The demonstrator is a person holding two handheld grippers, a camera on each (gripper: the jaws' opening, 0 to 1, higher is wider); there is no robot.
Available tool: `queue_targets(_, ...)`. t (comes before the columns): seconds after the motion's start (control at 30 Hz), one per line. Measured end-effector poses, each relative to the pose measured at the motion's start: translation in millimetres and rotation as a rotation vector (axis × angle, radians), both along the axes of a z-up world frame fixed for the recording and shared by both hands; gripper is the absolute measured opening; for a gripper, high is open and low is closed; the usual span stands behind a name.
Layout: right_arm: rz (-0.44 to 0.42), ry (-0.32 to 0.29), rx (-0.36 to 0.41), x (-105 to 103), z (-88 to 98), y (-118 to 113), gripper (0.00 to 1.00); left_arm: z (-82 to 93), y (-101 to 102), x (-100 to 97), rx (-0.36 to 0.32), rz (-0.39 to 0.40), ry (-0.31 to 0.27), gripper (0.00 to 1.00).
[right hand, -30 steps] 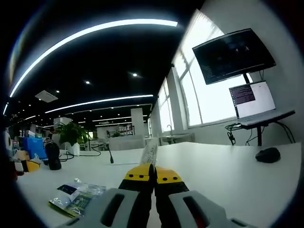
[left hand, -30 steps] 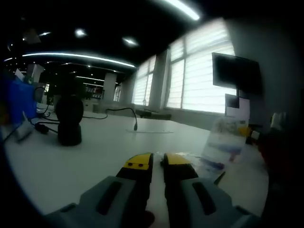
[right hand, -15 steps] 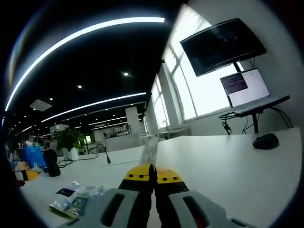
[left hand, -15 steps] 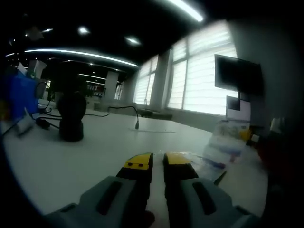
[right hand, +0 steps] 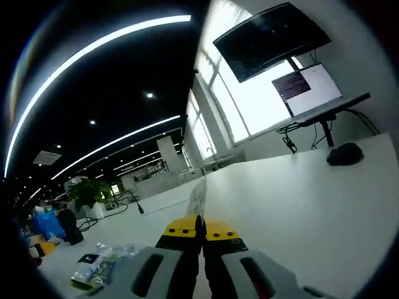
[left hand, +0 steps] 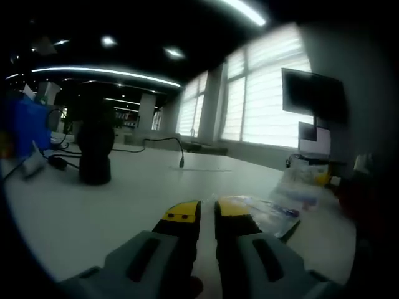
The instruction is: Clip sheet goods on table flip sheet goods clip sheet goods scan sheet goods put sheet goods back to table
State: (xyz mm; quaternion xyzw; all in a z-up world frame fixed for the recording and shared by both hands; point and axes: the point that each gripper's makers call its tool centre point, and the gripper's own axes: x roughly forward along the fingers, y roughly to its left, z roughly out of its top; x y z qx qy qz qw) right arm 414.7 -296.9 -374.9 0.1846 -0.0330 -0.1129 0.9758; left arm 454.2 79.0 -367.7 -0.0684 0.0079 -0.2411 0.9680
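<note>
The clear plastic packet of sheet goods [left hand: 293,190] was blurred past reading beside the white table [left hand: 124,199], and the dark green-labelled packet [right hand: 93,269] lay partly cut off behind the right gripper [right hand: 202,229].

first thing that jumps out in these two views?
The right gripper is shut on a thin packet, held edge-on straight ahead of its yellow tips above the white table. In the left gripper view, a clear packet lies just right of the left gripper, and a black round device stands far left.
</note>
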Motion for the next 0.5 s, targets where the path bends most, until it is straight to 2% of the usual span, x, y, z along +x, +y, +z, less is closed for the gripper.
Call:
queue_targets(0.1, -0.002, 0.007, 0.028, 0, -3.3, 0, 0.00, 1.0, 2, 0.4, -0.028, -0.002, 0.005, 0.03)
queue_targets(0.27, 0.002, 0.022, 0.056, 3, -8.0, 1, 0.00, 1.0, 1, -0.5, -0.018, -0.004, -0.002, 0.03)
queue_targets(0.5, -0.018, 0.062, 0.024, 4, -13.5, -2, 0.00, 0.6, 0, -1.0, 0.012, -0.003, -0.017, 0.03)
